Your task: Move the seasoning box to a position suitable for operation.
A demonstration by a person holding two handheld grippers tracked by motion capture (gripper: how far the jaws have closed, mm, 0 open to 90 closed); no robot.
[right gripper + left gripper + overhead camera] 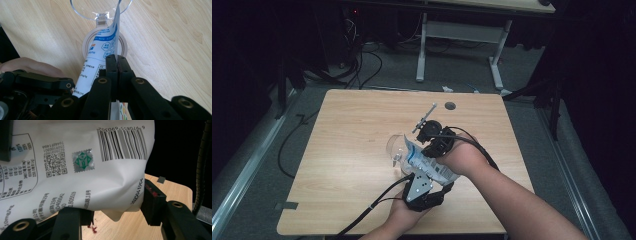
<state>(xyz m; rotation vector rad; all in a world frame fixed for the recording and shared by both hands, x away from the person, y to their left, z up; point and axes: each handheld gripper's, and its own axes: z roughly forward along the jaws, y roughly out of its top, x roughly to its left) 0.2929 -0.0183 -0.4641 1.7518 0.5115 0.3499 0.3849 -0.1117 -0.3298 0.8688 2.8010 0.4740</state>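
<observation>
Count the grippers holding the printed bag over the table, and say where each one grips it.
2. The left gripper holds the bag at its near, lower end. The right gripper is shut on the bag's far edge, beside the clear stemmed glass. Contact points are partly hidden.

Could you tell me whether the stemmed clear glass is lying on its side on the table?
No, in the right gripper view the glass stands upright on its round foot on the table, beyond the white bag.
</observation>
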